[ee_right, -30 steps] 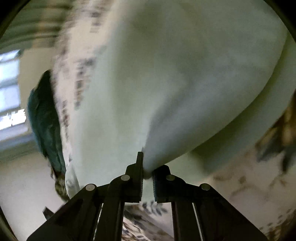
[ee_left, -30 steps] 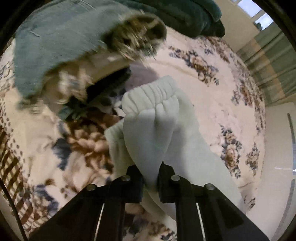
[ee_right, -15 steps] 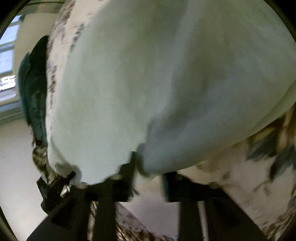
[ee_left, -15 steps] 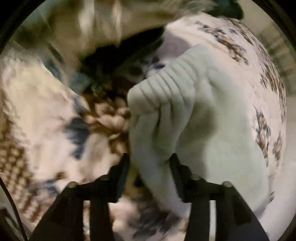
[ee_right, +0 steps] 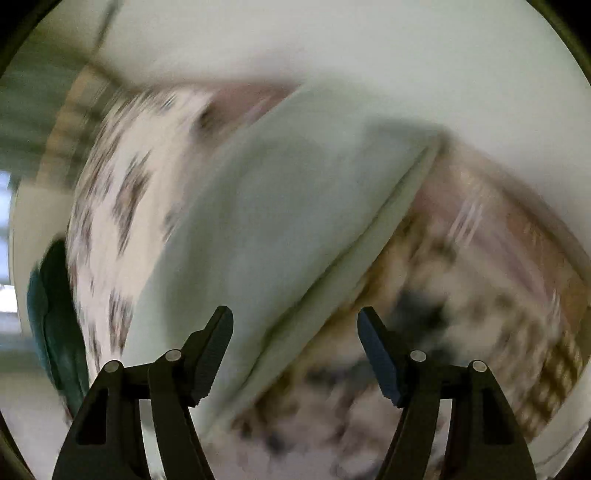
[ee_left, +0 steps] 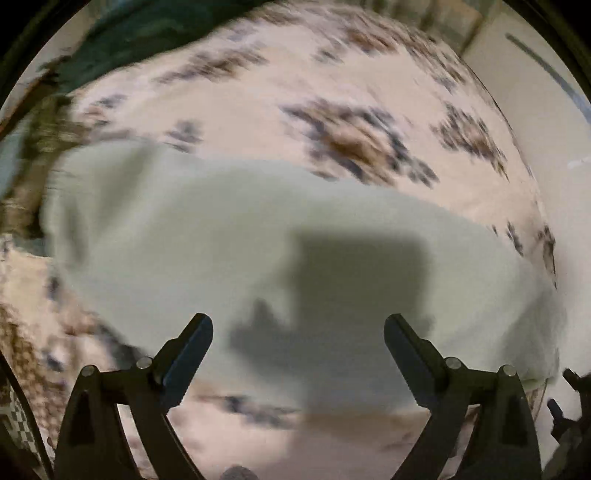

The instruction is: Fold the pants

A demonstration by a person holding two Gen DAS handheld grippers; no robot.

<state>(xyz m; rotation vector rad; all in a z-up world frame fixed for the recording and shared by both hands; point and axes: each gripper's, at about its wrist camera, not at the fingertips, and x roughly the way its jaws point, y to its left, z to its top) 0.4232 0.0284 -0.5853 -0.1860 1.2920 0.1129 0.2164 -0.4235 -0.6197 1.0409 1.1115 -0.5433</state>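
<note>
Pants (ee_left: 229, 236), pale soft fleece, lying flat on floral bedspread (ee_left: 332, 103), both grippers' fingers just spread wide, nothing between.

We see a bed (ee_left: 369, 74) under a cream cover printed with brown and blue flower clusters, its pattern smeared by blur in both views. In the left wrist view the pale pants (ee_left: 221, 240) lie flat on the cover in 1 broad band from 9 o'clock to 4 o'clock, and a dark green cloth (ee_left: 147, 33) rests on the cover at 11 o'clock. In the right wrist view the pants (ee_right: 280, 206) run diagonally from 1 o'clock down to 7 o'clock with a layered edge along their lower side, and the green cloth (ee_right: 55, 325) sits at the bed's edge at 8 o'clock.
</note>
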